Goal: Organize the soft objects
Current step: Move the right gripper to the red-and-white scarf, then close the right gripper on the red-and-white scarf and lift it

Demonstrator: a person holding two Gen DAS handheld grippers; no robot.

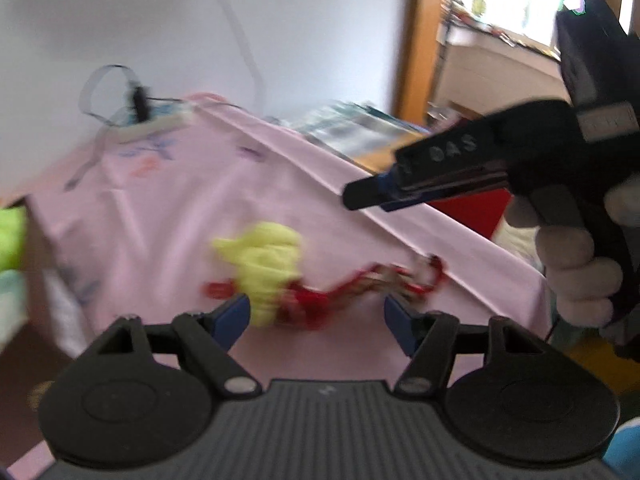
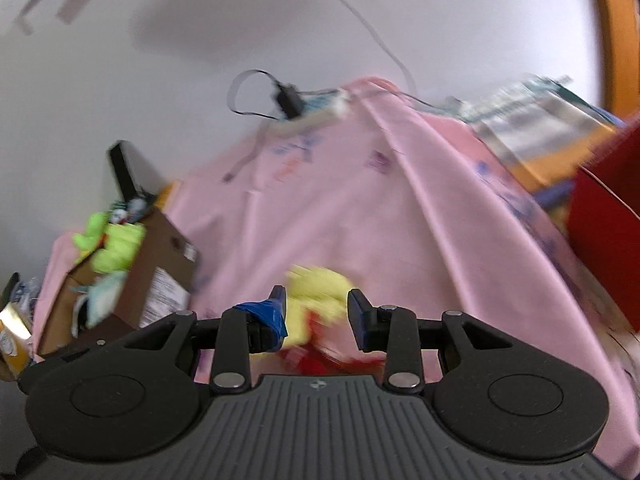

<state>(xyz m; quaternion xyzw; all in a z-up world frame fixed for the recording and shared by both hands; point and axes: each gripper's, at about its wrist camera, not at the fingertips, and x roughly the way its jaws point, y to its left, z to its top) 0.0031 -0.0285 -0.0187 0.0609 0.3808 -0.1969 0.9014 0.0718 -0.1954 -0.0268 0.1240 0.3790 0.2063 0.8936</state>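
A yellow soft cloth (image 1: 266,262) lies on the pink sheet (image 1: 168,216), with a red soft piece (image 1: 316,300) trailing from under it to the right. My left gripper (image 1: 316,318) is open just in front of them, empty. My right gripper (image 2: 316,314) is open with the yellow cloth (image 2: 316,296) and the red piece (image 2: 316,360) between its fingers, not clamped. In the left wrist view the right gripper (image 1: 360,196) hangs above the sheet's right edge and looks closed from the side. Both views are blurred.
A brown cardboard box (image 2: 160,272) with green and pale soft items (image 2: 114,248) stands at the left of the sheet. A red box (image 2: 604,240) and stacked books (image 2: 536,128) are at the right. A black cable loop (image 2: 256,96) hangs on the white wall behind.
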